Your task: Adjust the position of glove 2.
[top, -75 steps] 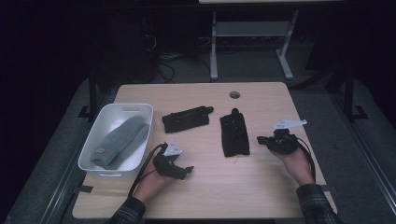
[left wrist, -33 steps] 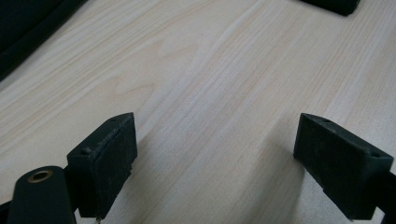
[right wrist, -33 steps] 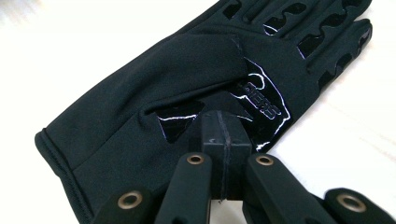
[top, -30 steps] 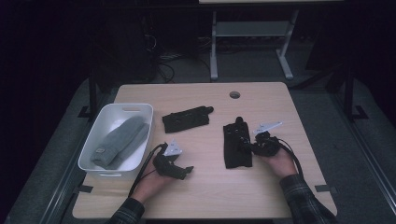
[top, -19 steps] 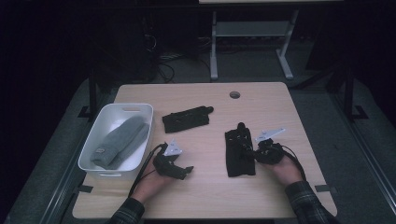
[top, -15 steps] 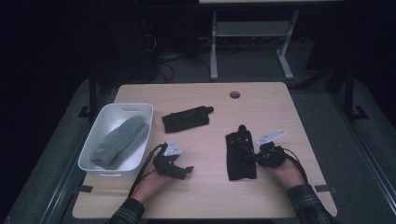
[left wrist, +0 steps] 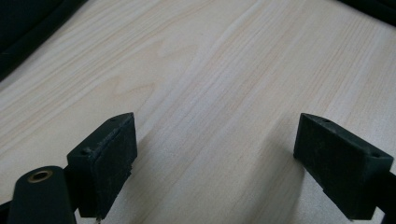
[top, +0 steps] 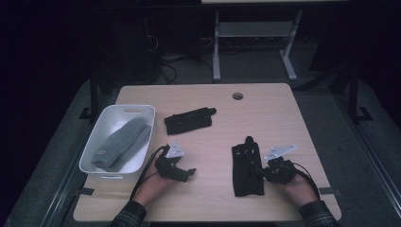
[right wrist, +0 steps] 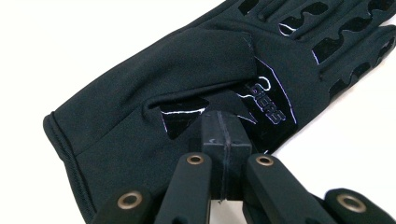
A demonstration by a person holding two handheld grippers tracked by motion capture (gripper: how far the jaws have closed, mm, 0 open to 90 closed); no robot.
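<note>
A black glove [top: 245, 182] with glossy printed palm lies near the table's front right, fingers pointing away from me. My right gripper [top: 261, 173] is at its right edge; in the right gripper view its jaws [right wrist: 225, 135] are pressed together on a fold of the glove [right wrist: 187, 60] by the palm. A second black glove [top: 189, 120] lies flat farther back, left of centre. My left gripper [top: 186, 173] rests near the front left, jaws wide apart, and the left gripper view has bare wood between them [left wrist: 215, 158].
A white tub [top: 147, 111] at the left edge holds a grey knitted item [top: 120, 144]. A round cable hole [top: 238, 96] sits near the table's [top: 283, 123] far edge. Beyond the table the floor is dark, with a desk frame.
My right hand came in from the right to the glove, then pulled back toward the front edge, and the glove slid with it. The left hand stayed still.
</note>
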